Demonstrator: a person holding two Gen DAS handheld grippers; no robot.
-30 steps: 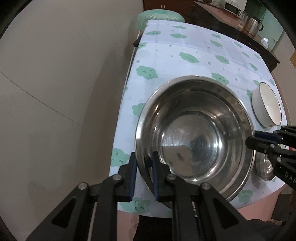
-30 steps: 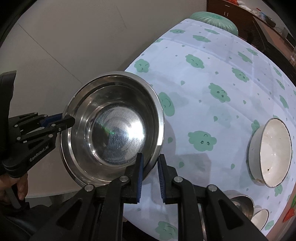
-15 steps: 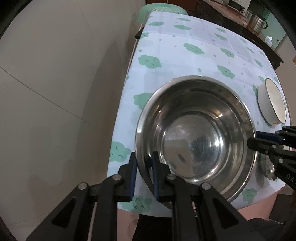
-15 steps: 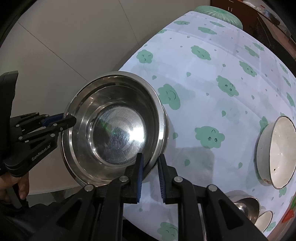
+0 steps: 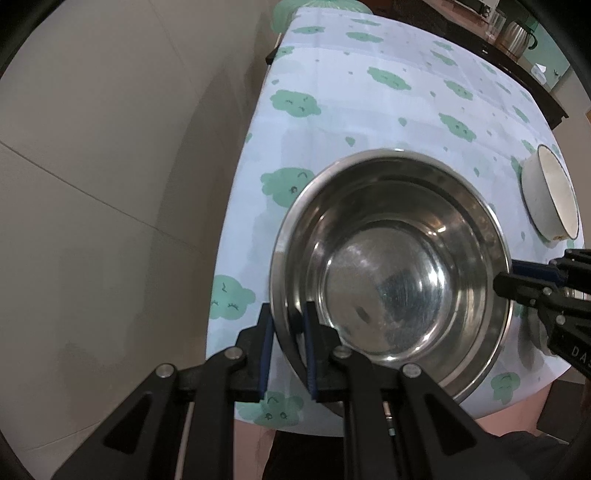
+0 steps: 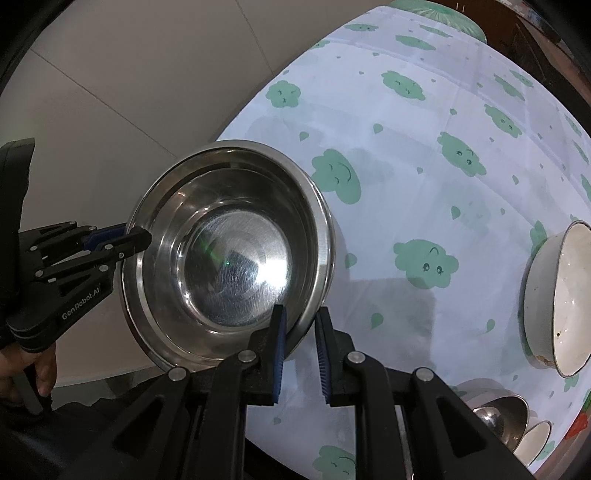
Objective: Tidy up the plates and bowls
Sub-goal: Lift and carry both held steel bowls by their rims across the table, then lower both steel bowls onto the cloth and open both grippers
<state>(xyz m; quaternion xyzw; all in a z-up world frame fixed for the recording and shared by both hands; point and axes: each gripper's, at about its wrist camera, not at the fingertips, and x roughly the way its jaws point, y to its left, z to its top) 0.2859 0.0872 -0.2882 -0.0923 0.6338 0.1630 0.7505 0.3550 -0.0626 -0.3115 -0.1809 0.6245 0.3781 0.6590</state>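
A large steel bowl [image 5: 391, 280] is held in the air over the near left corner of the table, gripped on opposite sides of its rim. My left gripper [image 5: 288, 350] is shut on its near rim; it shows at left in the right wrist view [image 6: 122, 240]. My right gripper [image 6: 299, 350] is shut on the other side of the rim of the same bowl [image 6: 229, 254]; it shows at right in the left wrist view [image 5: 517, 284]. A white enamel bowl [image 6: 561, 302] sits on the table to the right, also in the left wrist view [image 5: 550, 199].
The table [image 6: 424, 147] has a white cloth with green cloud prints. Small steel and white bowls [image 6: 509, 417] stand at the near right edge. A green stool [image 5: 317, 5] is at the far end. A dark sideboard with a kettle [image 5: 517, 33] stands behind.
Both grippers have carried the steel bowl a little farther over the table; the white enamel bowl and cloud prints have shifted in both views. Both grips are unchanged.
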